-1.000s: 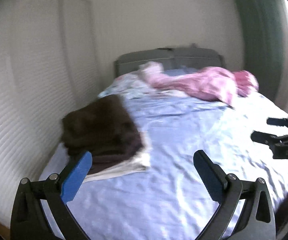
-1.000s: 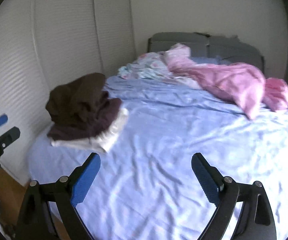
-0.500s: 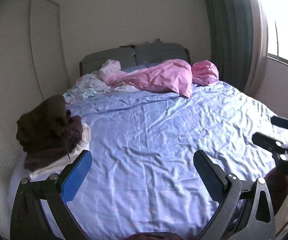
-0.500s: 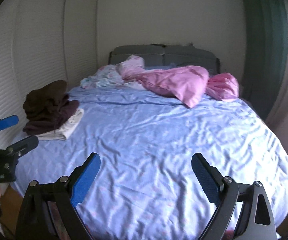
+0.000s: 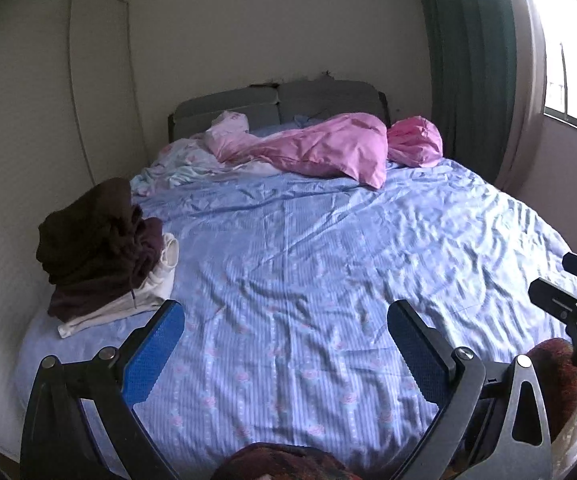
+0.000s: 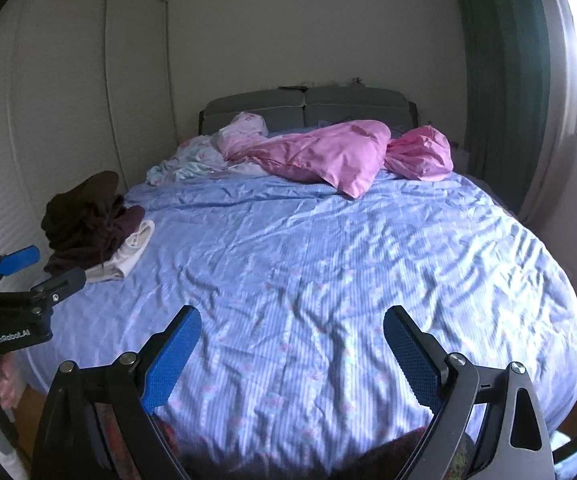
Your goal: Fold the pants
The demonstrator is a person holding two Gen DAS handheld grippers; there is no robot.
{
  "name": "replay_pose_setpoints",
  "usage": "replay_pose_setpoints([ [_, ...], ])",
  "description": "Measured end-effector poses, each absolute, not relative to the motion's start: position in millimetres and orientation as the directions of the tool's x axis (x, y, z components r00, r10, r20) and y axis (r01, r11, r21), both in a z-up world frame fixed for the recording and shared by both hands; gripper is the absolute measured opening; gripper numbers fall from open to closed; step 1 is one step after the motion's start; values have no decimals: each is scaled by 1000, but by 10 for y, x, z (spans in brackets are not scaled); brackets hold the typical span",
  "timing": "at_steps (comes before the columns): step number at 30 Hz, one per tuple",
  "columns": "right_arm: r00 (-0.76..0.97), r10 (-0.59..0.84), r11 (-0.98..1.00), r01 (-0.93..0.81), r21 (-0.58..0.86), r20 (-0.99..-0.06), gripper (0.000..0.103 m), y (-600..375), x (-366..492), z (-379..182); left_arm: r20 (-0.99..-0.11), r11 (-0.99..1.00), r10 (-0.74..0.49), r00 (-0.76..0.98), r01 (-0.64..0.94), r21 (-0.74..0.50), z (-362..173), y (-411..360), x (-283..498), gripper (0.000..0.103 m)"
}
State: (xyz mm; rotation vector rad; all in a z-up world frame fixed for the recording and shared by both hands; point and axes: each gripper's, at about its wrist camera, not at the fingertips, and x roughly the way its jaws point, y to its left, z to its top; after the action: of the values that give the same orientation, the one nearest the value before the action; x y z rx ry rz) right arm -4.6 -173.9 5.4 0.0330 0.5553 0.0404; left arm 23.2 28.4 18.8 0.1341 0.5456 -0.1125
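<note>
- Work surface: the bed (image 5: pixel 308 280), covered by a blue striped sheet, has a broad bare middle area, which I judge is kept free as the folding space.
- Finished or waiting stock: a stack of dark brown garments (image 5: pixel 96 240) sits on a pale folded item (image 5: pixel 156 292) at the bed's left edge, near the wardrobe doors (image 5: pixel 48 120). The placement looks deliberate, keeping the pile out of the working area.
- Task item: no pants are laid out on the sheet. Dark reddish fabric (image 5: pixel 284 464) shows at the bottom rim of the left wrist view, below the near edge of the bed. It may be the next pair, but it is cropped and blurred, so I cannot confirm that.
- Pink bedding (image 6: pixel 328 156) is bunched at the headboard end, well apart from both tools.
- Left gripper (image 5: pixel 284 344): jaws spread wide, blue pads facing nothing, held above the near part of the sheet. It holds and touches nothing.
- Right gripper (image 6: pixel 292 352): jaws likewise spread wide, empty, raised over the near edge.
- Judgement: both tools are held open and level in readiness to collect a garment. No fold is under way.
</note>
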Motion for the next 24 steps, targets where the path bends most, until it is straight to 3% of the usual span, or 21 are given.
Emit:
replay_pose_setpoints([
  [24, 855, 48, 999, -29, 44, -517, 93, -1729, -119, 148, -475, 982, -76, 877, 147, 115, 332, 249, 61, 103],
])
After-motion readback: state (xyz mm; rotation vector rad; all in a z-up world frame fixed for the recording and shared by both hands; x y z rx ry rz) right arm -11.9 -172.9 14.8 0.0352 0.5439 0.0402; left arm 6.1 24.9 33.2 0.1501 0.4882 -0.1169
